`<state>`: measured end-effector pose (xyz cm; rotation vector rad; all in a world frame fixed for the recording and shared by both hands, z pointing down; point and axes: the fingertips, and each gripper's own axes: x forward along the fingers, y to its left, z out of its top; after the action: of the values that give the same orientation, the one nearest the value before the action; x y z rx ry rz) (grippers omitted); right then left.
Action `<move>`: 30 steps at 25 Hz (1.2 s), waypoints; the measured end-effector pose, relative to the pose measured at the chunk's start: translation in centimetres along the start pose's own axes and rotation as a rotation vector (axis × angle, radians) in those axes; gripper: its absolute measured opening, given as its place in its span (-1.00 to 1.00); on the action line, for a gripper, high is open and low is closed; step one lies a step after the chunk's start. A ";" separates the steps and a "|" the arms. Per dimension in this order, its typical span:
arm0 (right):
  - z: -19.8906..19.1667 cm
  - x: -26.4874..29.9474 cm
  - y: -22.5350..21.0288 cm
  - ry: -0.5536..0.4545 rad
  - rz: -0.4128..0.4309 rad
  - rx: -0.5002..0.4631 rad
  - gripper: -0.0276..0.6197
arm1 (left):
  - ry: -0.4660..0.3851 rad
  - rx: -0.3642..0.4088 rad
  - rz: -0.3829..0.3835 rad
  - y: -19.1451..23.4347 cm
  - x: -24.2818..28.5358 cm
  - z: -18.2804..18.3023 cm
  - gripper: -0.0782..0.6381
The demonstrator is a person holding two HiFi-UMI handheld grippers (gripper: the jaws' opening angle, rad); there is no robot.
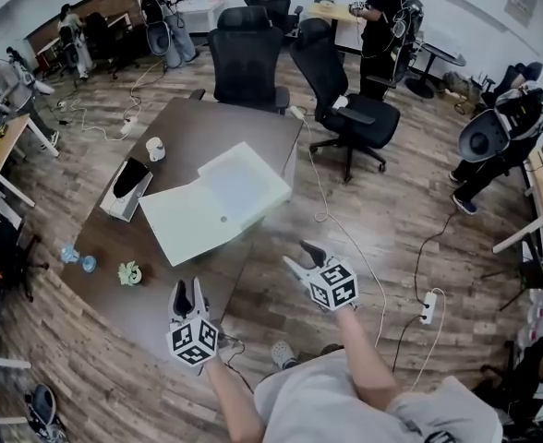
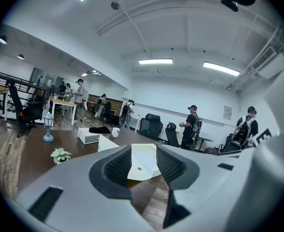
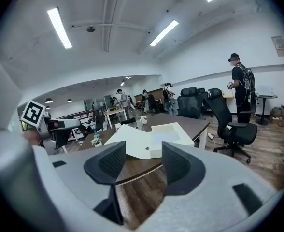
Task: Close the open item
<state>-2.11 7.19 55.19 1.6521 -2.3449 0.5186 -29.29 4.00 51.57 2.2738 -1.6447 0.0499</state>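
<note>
Since ppl asked: my left gripper (image 2: 144, 170) has its fingers apart w/ nothing btwn them, and my right gripper (image 3: 145, 166) is spread too, also empty. The pads (image 2: 117, 167) are black ribbed rubber in smooth grey plastic shells. The flat white rectangular box (image 1: 221, 201) lies open on the dark brown wooden table (image 1: 188, 123), lid flap spread flat beside its shallow tray, apart from both grippers.

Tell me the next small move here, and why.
Probably bring both grippers forward to the near edge of the lid: the white box lies open on the table, that lid flat toward the person, while the left gripper and right gripper hang short of it, jaws apart and empty.
</note>
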 end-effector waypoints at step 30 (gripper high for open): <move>7.5 18.4 -6.4 0.037 0.187 -0.032 -0.20 | -0.030 0.005 0.160 4.5 11.8 5.7 -0.34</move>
<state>-2.25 -13.60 56.33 1.4045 -2.4811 0.5380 -30.46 -9.69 49.93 2.1522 -1.8405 0.0581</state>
